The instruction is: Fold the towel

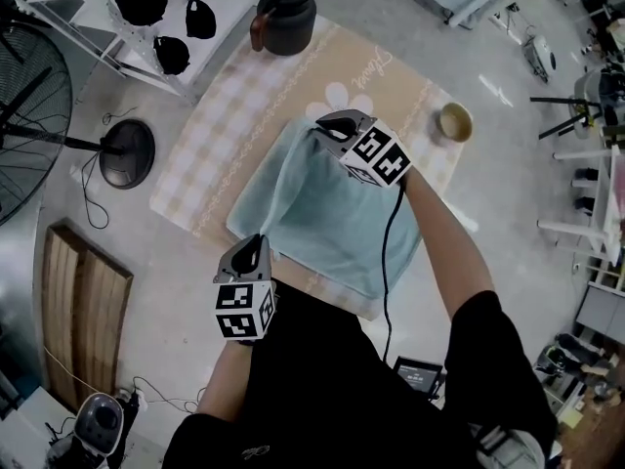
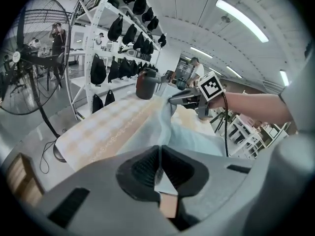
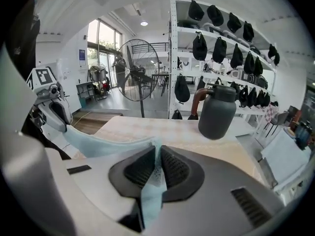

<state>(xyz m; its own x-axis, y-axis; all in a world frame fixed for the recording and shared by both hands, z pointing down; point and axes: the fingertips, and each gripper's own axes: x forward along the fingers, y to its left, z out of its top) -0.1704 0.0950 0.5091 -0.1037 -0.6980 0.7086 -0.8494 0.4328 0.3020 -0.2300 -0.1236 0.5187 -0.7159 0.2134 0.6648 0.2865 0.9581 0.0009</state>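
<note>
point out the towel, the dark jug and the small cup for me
towel [image 1: 322,218]: head view, on the flat middle of the cloth
dark jug [image 1: 288,18]: head view, on its top, by the lid
small cup [image 1: 455,122]: head view, on its open inside

Grey polished floor [image 1: 508,203], big pedestal fan [image 3: 137,69] by the windows [image 3: 101,48]. White rack [image 3: 173,58] hung with black bags [image 3: 199,47]. Strip lights [image 2: 240,19] overhead.
</note>
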